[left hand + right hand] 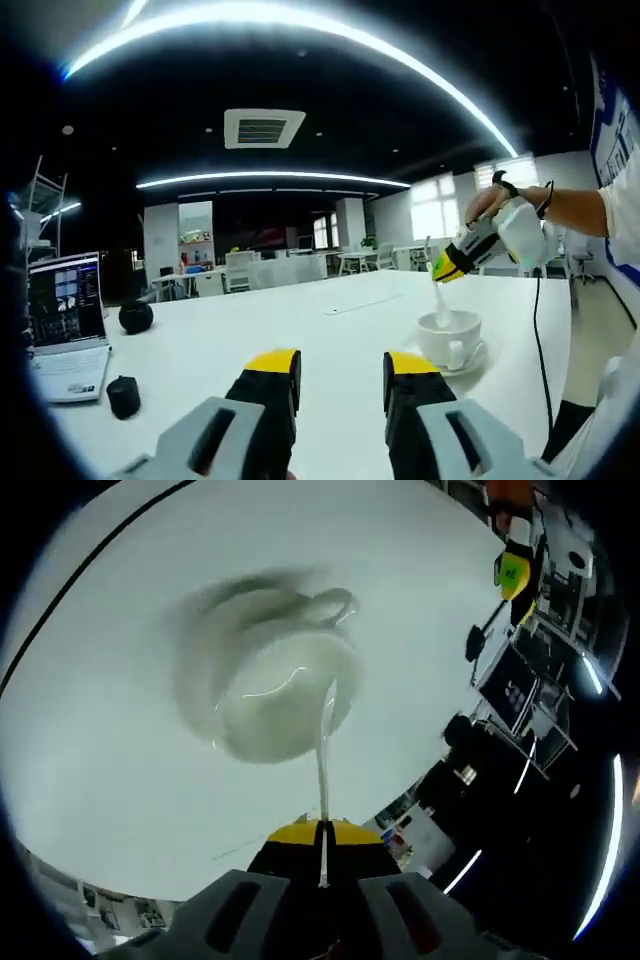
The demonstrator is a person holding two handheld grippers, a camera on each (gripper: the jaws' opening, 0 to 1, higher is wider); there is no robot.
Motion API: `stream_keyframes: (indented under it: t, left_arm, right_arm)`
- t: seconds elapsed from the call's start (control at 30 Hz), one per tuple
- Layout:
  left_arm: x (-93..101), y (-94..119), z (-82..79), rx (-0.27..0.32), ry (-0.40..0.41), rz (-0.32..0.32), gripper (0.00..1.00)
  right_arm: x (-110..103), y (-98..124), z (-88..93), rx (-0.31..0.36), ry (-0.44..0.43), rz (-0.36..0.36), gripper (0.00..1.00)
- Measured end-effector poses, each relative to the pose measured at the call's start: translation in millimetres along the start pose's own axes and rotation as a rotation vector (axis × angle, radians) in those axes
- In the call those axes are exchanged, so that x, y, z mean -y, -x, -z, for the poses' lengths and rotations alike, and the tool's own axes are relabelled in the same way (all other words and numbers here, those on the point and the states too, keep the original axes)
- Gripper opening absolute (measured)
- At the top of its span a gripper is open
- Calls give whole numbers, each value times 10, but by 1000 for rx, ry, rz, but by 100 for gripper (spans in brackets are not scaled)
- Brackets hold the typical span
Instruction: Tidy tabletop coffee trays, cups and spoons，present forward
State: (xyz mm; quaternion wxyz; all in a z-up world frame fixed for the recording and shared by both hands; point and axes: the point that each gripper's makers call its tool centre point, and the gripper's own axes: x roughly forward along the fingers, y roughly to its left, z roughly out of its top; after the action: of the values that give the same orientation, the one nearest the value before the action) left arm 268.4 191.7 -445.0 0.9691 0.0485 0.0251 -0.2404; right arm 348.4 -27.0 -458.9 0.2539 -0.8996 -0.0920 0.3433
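Note:
A white coffee cup [448, 338] stands on a white saucer [473, 362] at the right of the white table [280, 320]. A hand holds my right gripper [452, 262] above it, shut on a white spoon [438, 296] whose lower end dips into the cup. In the right gripper view the jaws [322, 832] are pinched on the spoon's handle [323, 770], and the blurred cup [270, 705] lies below with its handle [338, 605] at the far side. My left gripper [342, 378] hovers open over the table, left of the cup and holding nothing.
An open laptop [65, 315] sits at the table's left edge, with two small black objects [135, 316] [123, 396] beside it. A black cable [540, 340] hangs from the right gripper past the cup. Office desks and chairs stand beyond the table.

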Motion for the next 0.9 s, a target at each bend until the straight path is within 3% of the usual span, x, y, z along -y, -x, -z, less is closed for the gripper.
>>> stream_keyframes:
  t: [0.2,0.9]
  left_arm:
    - [12,-5,3,2,7,2,35]
    - [-19,19,6,17,45,-9,34]
  right_arm:
    - [-60,-72,-103,-16,51,18,3]
    - [-238,-217,-100,-44,161,-17,4]
